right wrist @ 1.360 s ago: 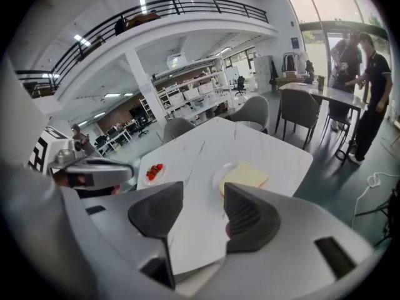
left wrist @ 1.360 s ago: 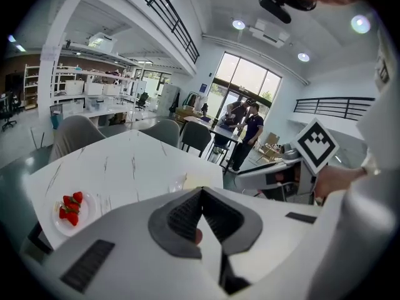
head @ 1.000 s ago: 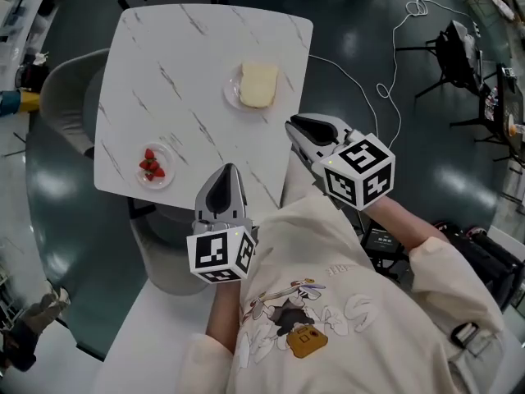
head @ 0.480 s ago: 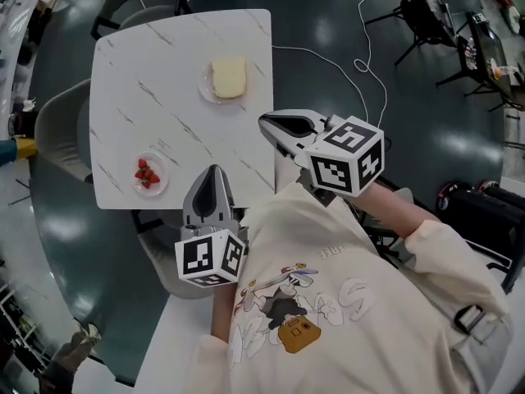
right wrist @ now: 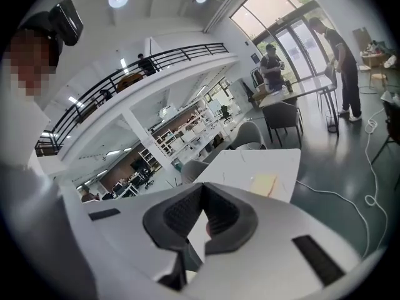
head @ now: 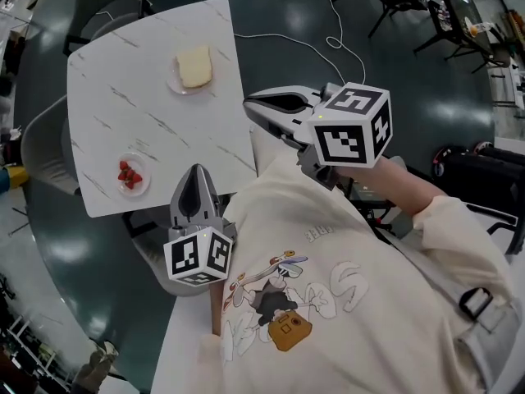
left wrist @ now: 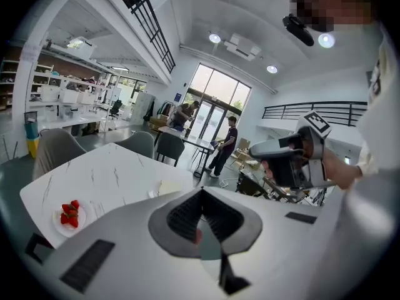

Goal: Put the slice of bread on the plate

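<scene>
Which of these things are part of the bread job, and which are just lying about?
In the job: bread, its plate, left hand-held gripper, right hand-held gripper.
Lying about: strawberries on a dish, chair, floor cable.

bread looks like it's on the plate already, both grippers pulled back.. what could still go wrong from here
1. The pale square slice of bread covers nearly all of the small clear plate. A knock to the white marble-look table might slide it off.
2. The plate sits close to the table's edge, so a bump could tip it to the floor.
3. A thin white cable trails across the dark floor beside the table and could catch a foot.
</scene>
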A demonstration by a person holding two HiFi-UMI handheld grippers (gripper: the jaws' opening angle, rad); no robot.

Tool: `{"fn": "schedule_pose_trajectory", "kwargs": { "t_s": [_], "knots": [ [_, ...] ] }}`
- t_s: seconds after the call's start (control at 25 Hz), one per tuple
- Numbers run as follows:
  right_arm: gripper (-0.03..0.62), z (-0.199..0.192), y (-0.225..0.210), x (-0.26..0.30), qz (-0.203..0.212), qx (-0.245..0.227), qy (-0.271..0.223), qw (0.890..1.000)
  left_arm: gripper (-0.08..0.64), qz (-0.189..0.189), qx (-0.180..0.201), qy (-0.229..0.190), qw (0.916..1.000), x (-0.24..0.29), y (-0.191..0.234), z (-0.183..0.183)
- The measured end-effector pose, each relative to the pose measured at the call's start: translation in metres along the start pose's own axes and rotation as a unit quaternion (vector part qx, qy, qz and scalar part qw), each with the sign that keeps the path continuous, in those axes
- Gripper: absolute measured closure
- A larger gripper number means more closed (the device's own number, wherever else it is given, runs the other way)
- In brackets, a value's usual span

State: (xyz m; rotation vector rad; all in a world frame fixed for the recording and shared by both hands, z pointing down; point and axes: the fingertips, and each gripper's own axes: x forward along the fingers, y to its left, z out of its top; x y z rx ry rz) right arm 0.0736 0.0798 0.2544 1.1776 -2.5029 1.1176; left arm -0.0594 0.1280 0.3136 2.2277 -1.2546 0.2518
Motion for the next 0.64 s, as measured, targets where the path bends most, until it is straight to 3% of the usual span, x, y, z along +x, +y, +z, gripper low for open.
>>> {"fn": "schedule_pose_trajectory", "kwargs": {
  "t_s": [0.32, 0.64],
  "knots": [
    [0.588, -0.006, 0.000, -0.023, -0.012, 0.022, -0.024, 0.999, 0.552, -0.007, 0.007, -0.007, 0.9999, -0.006, -0.009, 0.002],
    [0.588, -0.017, 0.002, -0.030, -0.010, 0.014, -0.023, 1.000, 0.552, -0.012, 0.004, -0.007, 0.9999, -0.010, -0.014, -0.008]
  ]
}}
